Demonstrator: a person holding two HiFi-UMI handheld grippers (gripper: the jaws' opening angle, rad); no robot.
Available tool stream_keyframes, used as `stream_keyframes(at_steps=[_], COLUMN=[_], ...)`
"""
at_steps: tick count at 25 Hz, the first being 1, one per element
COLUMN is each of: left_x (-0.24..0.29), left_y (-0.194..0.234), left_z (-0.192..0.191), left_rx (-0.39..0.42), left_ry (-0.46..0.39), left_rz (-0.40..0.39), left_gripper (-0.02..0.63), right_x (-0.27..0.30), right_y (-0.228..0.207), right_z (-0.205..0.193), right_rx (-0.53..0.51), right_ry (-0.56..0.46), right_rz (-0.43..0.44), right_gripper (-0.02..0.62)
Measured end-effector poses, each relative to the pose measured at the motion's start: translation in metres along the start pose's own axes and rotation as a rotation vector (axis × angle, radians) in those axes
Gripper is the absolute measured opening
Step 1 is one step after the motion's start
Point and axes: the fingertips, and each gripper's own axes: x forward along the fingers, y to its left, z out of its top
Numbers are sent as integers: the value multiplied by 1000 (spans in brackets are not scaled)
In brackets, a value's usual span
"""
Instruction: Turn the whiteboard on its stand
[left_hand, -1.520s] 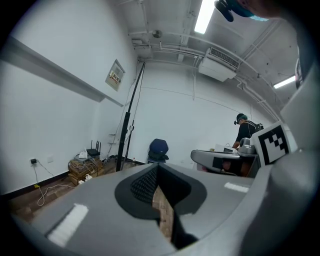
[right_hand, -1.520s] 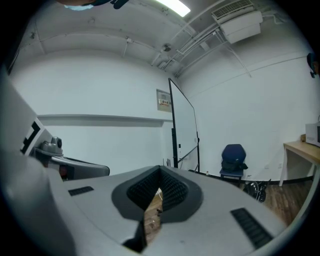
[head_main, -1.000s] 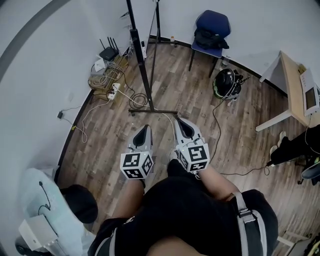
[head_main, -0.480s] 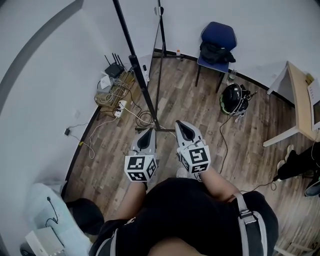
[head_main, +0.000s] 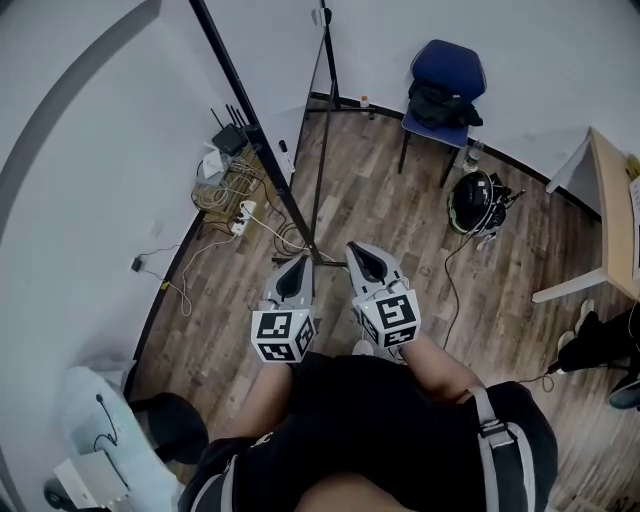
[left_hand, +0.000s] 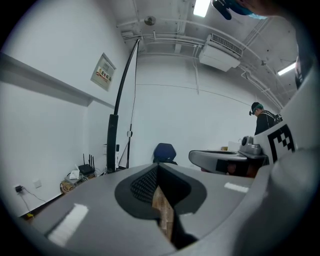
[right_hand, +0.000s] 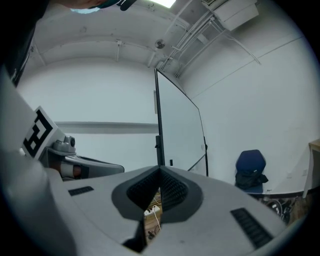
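Observation:
The whiteboard (right_hand: 177, 130) stands on its black stand just ahead of me, seen nearly edge-on. In the head view its near post (head_main: 262, 150) slants down to the stand's foot (head_main: 312, 260) on the wood floor. That post (left_hand: 111, 142) also shows in the left gripper view. My left gripper (head_main: 297, 268) and right gripper (head_main: 360, 252) are held side by side at waist height, their tips over the foot, one on each side of the post. Both are shut with nothing between the jaws, and neither touches the board.
A blue chair (head_main: 445, 75) with a black bag stands by the far wall. A helmet (head_main: 474, 200) lies on the floor. A router and tangled cables (head_main: 228, 165) sit left of the stand. A desk (head_main: 610, 215) and a person (head_main: 600, 335) are at the right.
I have stepped closer to the stand: its foot now lies level with the gripper tips instead of ahead of them. Both grippers stayed shut and side by side.

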Motion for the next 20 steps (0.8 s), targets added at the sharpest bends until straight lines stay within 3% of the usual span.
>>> stream_keyframes(at_steps=[12, 20], left_x=[19, 26], left_y=[-6, 29], left_z=[-10, -4], left_rx=[-3, -20], left_ry=[14, -1], left_rz=[-34, -43], left_gripper=[8, 8], right_x=[0, 25], right_y=[-18, 1], right_z=[-11, -9], right_rx=[12, 3], right_ry=[28, 32], right_rz=[-39, -47], right_gripper=[5, 5])
